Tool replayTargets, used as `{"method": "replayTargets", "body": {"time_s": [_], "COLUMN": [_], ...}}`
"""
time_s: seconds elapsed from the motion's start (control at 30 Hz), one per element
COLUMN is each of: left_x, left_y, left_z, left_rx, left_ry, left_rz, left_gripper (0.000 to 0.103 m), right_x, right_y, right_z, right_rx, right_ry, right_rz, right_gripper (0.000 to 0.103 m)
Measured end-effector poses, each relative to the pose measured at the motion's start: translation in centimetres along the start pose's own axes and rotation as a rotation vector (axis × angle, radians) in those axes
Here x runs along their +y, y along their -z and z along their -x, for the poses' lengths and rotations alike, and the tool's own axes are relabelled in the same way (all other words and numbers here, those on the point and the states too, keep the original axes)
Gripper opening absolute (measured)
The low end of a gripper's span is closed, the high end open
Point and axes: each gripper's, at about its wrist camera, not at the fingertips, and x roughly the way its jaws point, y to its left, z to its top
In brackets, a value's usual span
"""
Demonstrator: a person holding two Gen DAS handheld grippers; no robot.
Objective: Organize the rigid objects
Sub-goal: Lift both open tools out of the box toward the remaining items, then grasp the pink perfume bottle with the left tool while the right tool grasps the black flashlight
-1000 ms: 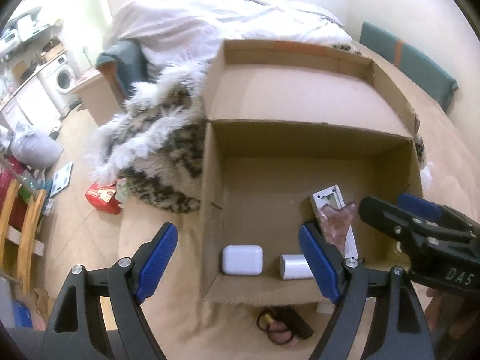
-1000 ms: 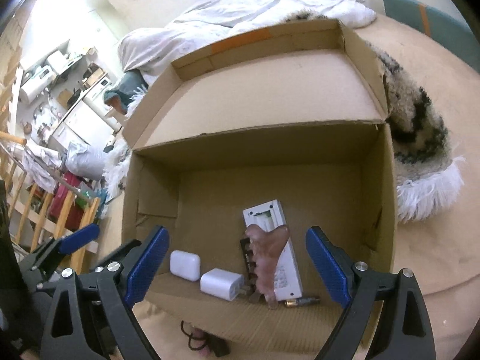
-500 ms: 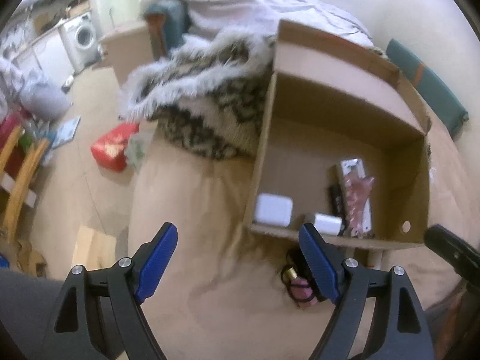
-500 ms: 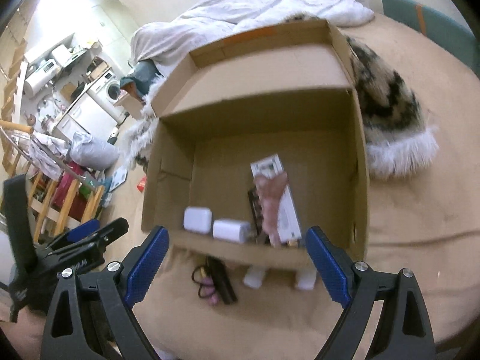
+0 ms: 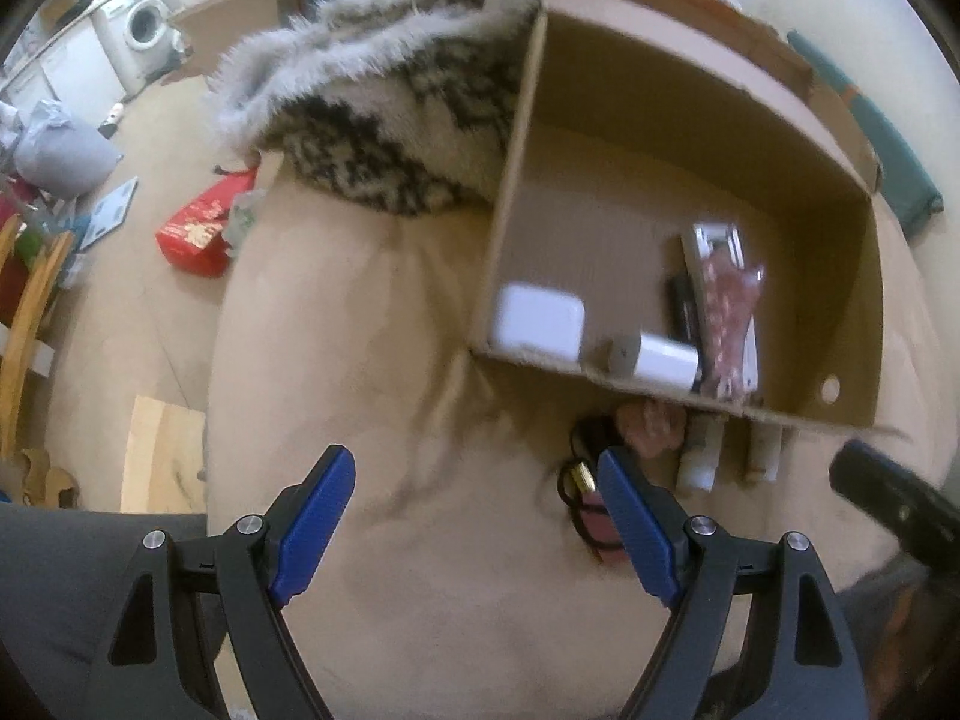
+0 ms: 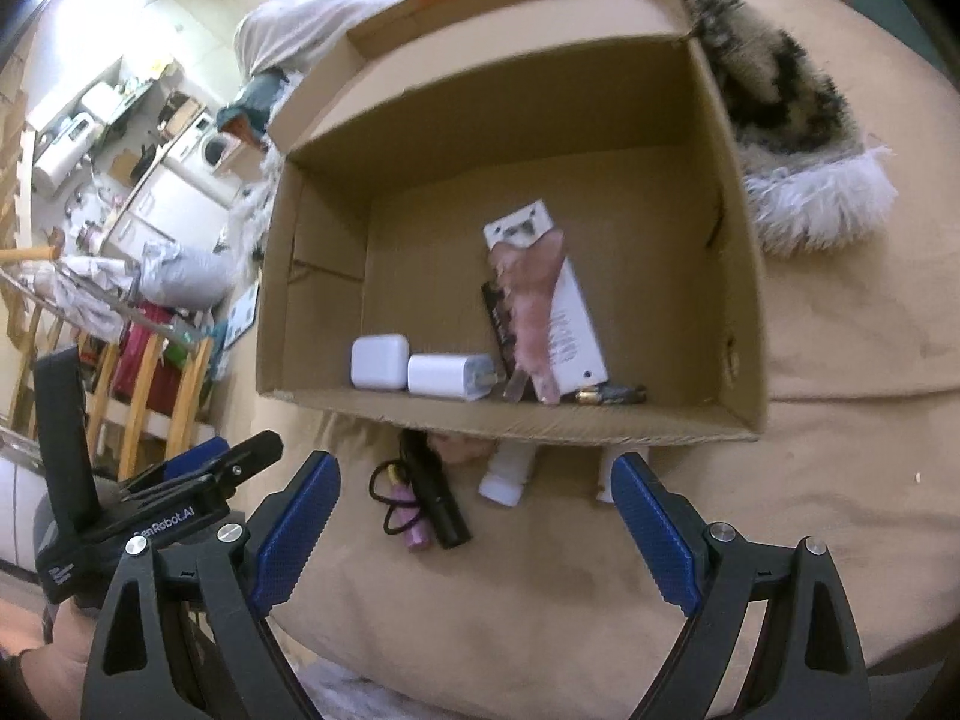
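Both grippers, left gripper (image 5: 474, 522) and right gripper (image 6: 474, 525), wide, empty. Ahead of ours: black tube (image 6: 433, 492); we approach it lengthwise.

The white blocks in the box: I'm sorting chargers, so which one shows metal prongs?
The white plug, next to the long carton, has prongs at its end. The rounded white case, nearer the box's left wall, shows none.

The open brown cardboard box (image 6: 744, 300) sits on the tan-covered bed (image 6: 840, 480). Inside, along its near wall, a rounded white case (image 6: 379, 361) lies left of a white charger block (image 6: 444, 377). A slim black cylinder (image 6: 433, 495) lies outside, before the box.
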Motion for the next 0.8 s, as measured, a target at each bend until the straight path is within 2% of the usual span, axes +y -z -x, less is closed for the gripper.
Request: {"method": "replayTargets", "body": {"time_s": [0.1, 0.2, 0.27, 0.37, 0.47, 0.53, 0.63, 0.7, 0.8], "left_x": [-1.2, -2.9, -4.0, -5.8, -6.5, -6.3, -5.7, -5.1, -3.0], "left_y": [1.2, 2.7, 3.2, 3.4, 3.1, 3.1, 3.1, 3.0, 2.9], "left_z": [-1.8, -3.1, -3.7, -4.5, -5.6, -6.4, -6.7, -6.2, -5.5], "left_rx": [0.107, 0.173, 0.200, 0.194, 0.189, 0.219, 0.235, 0.234, 0.283], "left_ry": [0.064, 0.132, 0.153, 0.154, 0.119, 0.129, 0.165, 0.180, 0.218], "left_rz": [-0.049, -0.082, -0.098, -0.151, -0.172, -0.168, -0.145, -0.147, -0.108], "left_gripper": [0.079, 0.068, 0.067, 0.063, 0.049, 0.033, 0.021, 0.017, 0.013], "right_x": [0.3, 0.3, 0.1, -0.1, -0.5, -0.8, -1.1, -1.1, -0.9], "right_y": [-0.1, -0.2, -0.2, -0.3, -0.2, -0.2, -0.3, -0.3, -0.4], "right_z": [-0.5, -0.9, -1.0, -0.8, -0.9, -0.9, -0.9, -0.8, -0.8], "right_rx": [0.008, 0.017, 0.021, 0.022, 0.026, 0.027, 0.029, 0.029, 0.032], "right_ry": [0.003, 0.010, 0.012, 0.015, 0.021, 0.025, 0.026, 0.024, 0.021], "right_rz": [0.005, -0.001, -0.010, -0.023, -0.031, -0.037, -0.047, -0.050, -0.050], "right_gripper": [0.098, 0.098, 0.098, 0.098, 0.098, 0.098, 0.098, 0.098, 0.098]}}
